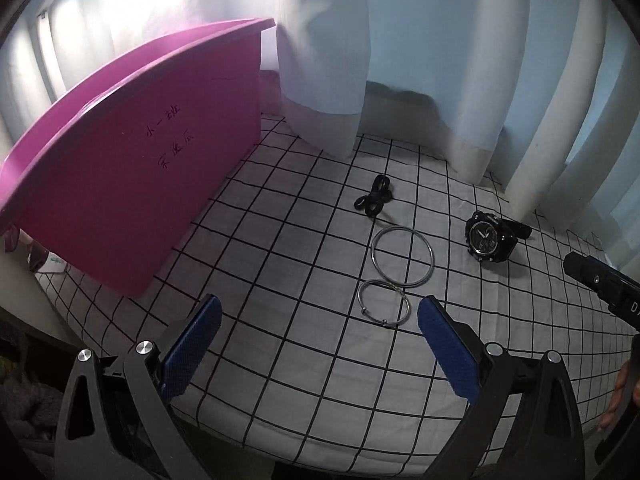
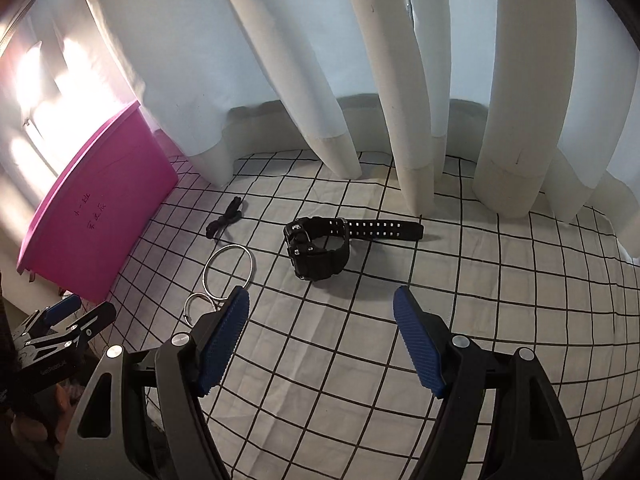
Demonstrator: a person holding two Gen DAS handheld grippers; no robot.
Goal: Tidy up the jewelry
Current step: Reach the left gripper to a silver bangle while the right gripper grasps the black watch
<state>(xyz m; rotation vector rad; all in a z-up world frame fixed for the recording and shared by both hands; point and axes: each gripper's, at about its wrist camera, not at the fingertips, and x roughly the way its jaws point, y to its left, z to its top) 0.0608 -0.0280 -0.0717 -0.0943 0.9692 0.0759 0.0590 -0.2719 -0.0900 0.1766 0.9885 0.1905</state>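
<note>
**Ana:** So, where does the jewelry lie right now?

**Ben:** All loose on the checked bed sheet (image 1: 280,264). In the left wrist view the small ring bangle (image 1: 384,304) sits just ahead of the left gripper (image 1: 320,320), at about 1 o'clock from the gap between its fingers. It touches or slightly overlaps the large hoop bangle (image 1: 402,258) at 12 o'clock behind it. Farther out, the black hair ties (image 1: 374,200) lie at 12 o'clock, and the black watch (image 1: 490,240) is off at 2 o'clock.

**Ana:** And the fingers?

**Ben:** Both pairs stand wide apart, holding nothing. The right gripper (image 2: 322,308) faces the watch (image 2: 316,250) at 12 o'clock, near but apart from it.

**Ana:** Where should things go?

**Ben:** My guess is the pink bin (image 1: 132,168), at 10 o'clock from the left gripper; I cannot see inside it.

**Ana:** How would you take the small bangle well?

**Ben:** I'd shift slightly right to centre it, come down low, and pinch one side of the wire rim rather than span the whole ring. It's thin and the sheet is soft, so a pad may catch cloth or drag the hoop along. Lift slowly and check the two rings part.

**Ana:** The watch?

**Ben:** Grip the chunky case or curled strap, not the flat tail.
</note>
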